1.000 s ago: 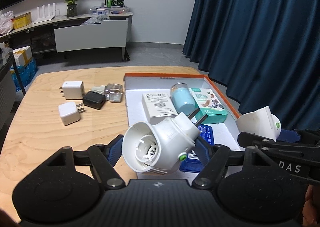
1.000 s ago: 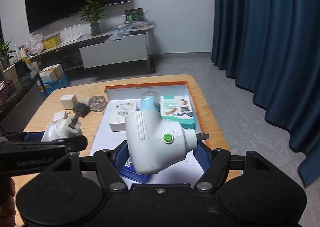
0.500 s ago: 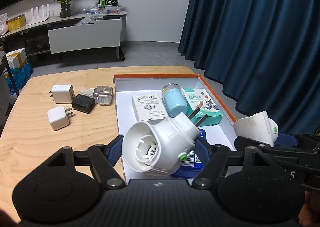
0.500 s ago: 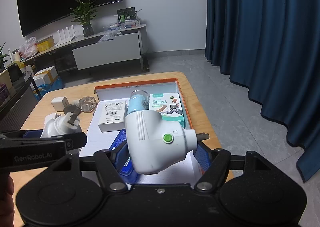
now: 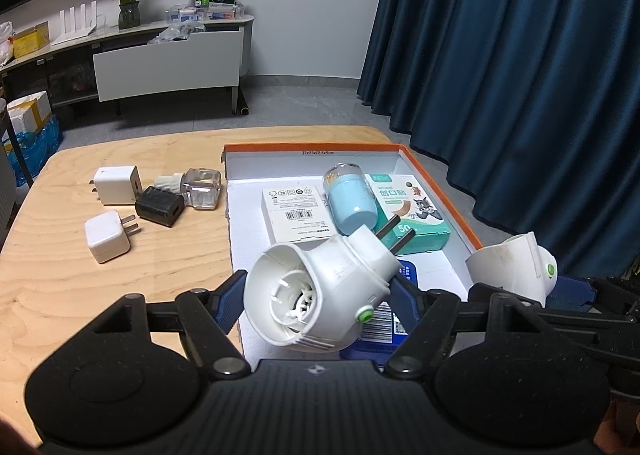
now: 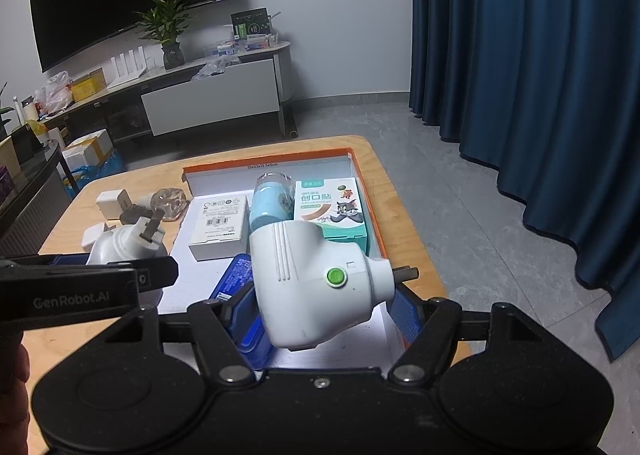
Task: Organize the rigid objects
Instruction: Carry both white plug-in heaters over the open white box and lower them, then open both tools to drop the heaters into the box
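Both claws clamped, left claw (image 5: 320, 297) on a white plug-in heater (image 5: 316, 291) with prongs aimed away, right claw (image 6: 322, 305) on a second white heater (image 6: 308, 279), each held above the orange-rimmed box (image 5: 440, 191) on the counter (image 5: 80, 295).

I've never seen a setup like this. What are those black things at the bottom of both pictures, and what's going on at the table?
No robot here: a person holds a two-finger gripper in each hand, and a camera on each looks forward along its fingers. One picture comes from the left gripper, the other from the right gripper. Each grips a white plug-in device: the left plug-in shows its round open end, the right plug-in its green button. Ahead, on the wooden table, an orange-rimmed box holds a white carton, a pale blue bottle, a plaster box and a blue pack. Three chargers and a clear bottle lie beside the box.
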